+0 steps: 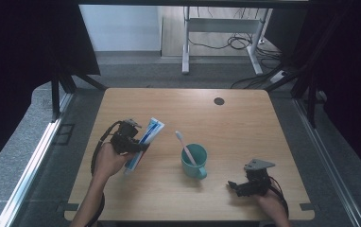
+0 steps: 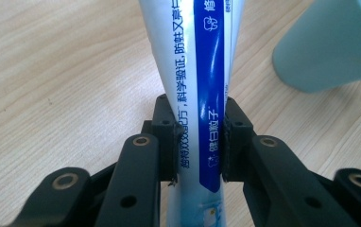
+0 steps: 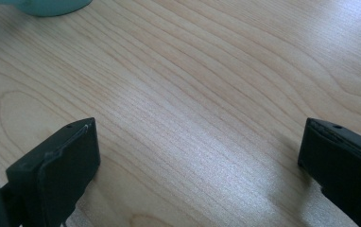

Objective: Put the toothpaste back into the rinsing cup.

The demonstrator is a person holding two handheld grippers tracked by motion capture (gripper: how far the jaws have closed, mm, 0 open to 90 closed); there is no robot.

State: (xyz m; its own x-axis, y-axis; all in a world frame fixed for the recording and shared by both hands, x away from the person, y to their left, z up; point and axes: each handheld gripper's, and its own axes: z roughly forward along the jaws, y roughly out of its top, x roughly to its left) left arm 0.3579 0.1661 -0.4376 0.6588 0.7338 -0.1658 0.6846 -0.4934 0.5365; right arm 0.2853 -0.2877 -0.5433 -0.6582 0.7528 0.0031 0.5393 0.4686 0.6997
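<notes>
Left gripper (image 2: 200, 142): jaws clamped on one toothpaste tube (image 2: 195, 85), white with a blue stripe, pads pressing both its sides; the tube is carried tilted over the left half of the table (image 1: 244, 118), its lower end by the left hand (image 1: 107, 161). Right gripper (image 3: 197, 156): jaws spread wide, nothing between them, low over bare wood near the front right corner. One teal mug (image 1: 194, 161), mid-table between the grippers, just right of the tube. One toothbrush (image 1: 185, 147), leaning inside the mug. One dark round disc (image 1: 219, 100), far edge.

Glossy plastic toothpaste tube (image 2: 202, 71), smooth matt teal cup (image 1: 194, 161), light wood-grain surface (image 3: 207, 94), matt black fingers (image 2: 167, 137)
</notes>
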